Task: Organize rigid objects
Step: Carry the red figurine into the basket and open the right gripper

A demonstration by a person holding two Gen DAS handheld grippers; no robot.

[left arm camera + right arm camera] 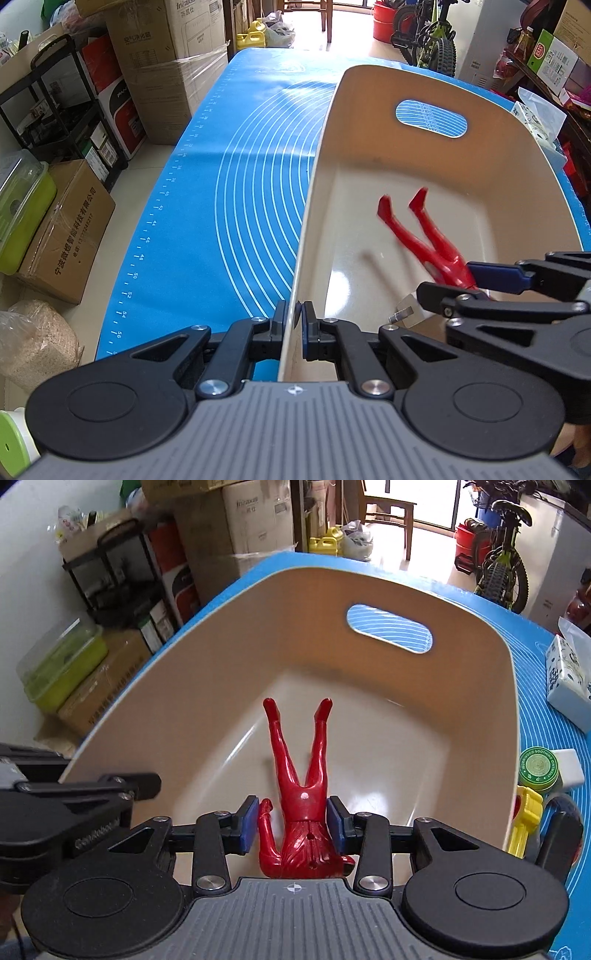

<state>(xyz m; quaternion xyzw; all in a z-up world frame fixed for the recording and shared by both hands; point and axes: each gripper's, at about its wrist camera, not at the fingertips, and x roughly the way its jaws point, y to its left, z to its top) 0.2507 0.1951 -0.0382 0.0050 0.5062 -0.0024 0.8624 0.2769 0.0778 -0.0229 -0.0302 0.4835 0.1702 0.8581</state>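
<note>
Blue silicone matting (236,192) with white concentric rings covered the table, and on it stood a large beige plastic tub (480,709) with an oval handle slot (389,633) cut in its far wall. The left gripper (294,319) was pressed together on the tub's near left wall, one pad on the outside and one on the inside of the rim. The right gripper (291,821) reached over the tub's near edge, its blue pads pinching the torso of a red plastic figure (301,790). That figure hung upside down inside the tub, above the floor, its two legs spread in a V toward the far wall; in the left wrist view it looked blurred. Outside the tub, on the mat to the right, sat a patterned tissue pack (570,679), a yellow toy (526,821), and a small green-lidded ointment tin (539,770) just beside a white block (569,766).
</note>
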